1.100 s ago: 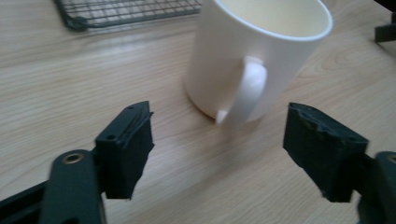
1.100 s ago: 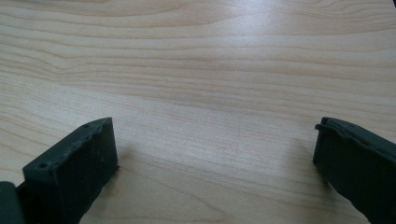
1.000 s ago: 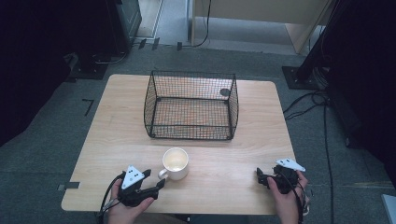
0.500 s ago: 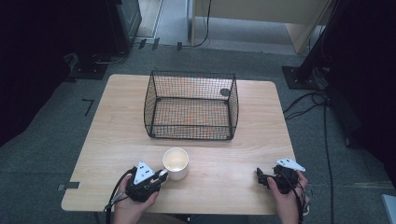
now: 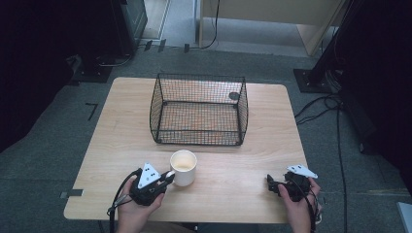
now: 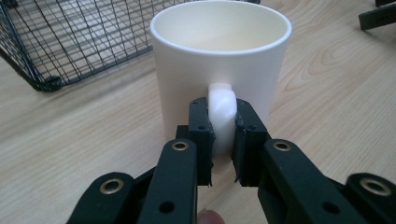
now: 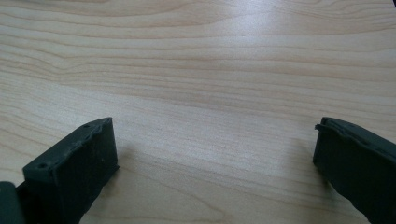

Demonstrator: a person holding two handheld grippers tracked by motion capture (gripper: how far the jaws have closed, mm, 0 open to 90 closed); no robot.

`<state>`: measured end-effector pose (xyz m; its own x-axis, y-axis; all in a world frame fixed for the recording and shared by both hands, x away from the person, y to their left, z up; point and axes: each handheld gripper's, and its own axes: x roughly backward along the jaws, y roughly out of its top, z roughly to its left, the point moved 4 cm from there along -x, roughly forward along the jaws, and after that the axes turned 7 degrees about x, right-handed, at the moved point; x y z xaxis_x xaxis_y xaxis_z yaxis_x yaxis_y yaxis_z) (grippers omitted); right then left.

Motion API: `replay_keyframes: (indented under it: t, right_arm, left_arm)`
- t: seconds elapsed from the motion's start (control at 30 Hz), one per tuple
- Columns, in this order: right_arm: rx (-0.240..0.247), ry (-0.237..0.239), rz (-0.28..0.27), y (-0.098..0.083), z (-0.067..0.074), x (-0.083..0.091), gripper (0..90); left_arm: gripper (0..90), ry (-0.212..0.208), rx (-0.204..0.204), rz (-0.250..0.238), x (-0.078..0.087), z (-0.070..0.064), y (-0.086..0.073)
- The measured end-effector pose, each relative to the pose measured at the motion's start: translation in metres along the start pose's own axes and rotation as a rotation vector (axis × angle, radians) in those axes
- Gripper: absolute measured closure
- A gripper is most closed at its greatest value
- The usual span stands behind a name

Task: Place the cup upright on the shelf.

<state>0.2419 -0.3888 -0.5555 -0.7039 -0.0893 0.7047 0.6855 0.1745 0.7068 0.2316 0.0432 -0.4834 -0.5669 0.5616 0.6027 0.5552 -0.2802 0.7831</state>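
Count on the table (image 5: 116, 136): one mug (image 5: 183, 167), one wire basket (image 5: 199, 109), two grippers. Your left gripper (image 6: 223, 140) has just closed and now clamps the mug's handle (image 6: 220, 109); the mug stands upright just in front of the basket. Your right gripper (image 7: 212, 154) rests near the table's front right edge, jaws wide apart over bare wood.

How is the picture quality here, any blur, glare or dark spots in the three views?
High view: soft, table lit, surroundings dark. Left gripper view: mug rim sharp, its handle glaring white. Right gripper view: the jaws blurred, soft shadows on the wood.
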Motion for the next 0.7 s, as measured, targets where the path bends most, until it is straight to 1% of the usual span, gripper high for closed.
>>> replay_keyframes:
  t: [0.1,0.17,0.23,0.27,0.33,0.4,0.43,0.47,0.6,0.7]
  right_arm:
    - [0.000,0.000,0.000,0.000,0.000,0.000,0.0]
    - [-0.001,0.000,0.000,0.000,0.000,0.000,0.0]
    - [0.000,0.000,0.000,0.000,0.000,0.000,0.0]
    - [0.000,0.000,0.000,0.000,0.000,0.000,0.0]
    - [0.000,0.000,0.000,0.000,0.000,0.000,0.0]
    - [-0.001,0.000,0.001,0.000,0.000,0.000,0.0]
    - [-0.001,0.000,0.001,0.000,0.000,0.000,0.0]
    - [-0.001,0.000,0.000,0.000,0.000,0.000,0.0]
    - [0.001,0.002,0.000,0.000,0.000,0.000,0.0]
    - [0.003,0.005,0.000,0.000,0.000,0.000,0.0]
  left_arm:
    - [81.0,0.005,-0.006,-0.009,0.000,0.001,0.004]
    - [81.0,-0.003,-0.015,-0.025,0.002,0.001,0.011]
    - [81.1,-0.018,-0.019,-0.033,0.003,-0.001,0.017]
    - [81.1,-0.018,-0.019,-0.033,0.003,-0.001,0.017]
    - [81.2,-0.045,-0.037,-0.031,0.005,-0.002,0.025]
    - [81.2,-0.053,-0.038,-0.041,0.006,-0.003,0.031]
    - [81.2,-0.053,-0.038,-0.041,0.006,-0.003,0.031]
    - [81.2,-0.056,-0.041,-0.051,0.009,-0.003,0.037]
    - [81.2,-0.067,-0.029,-0.081,0.012,-0.002,0.046]
    - [81.1,-0.074,-0.028,-0.088,0.013,-0.001,0.051]
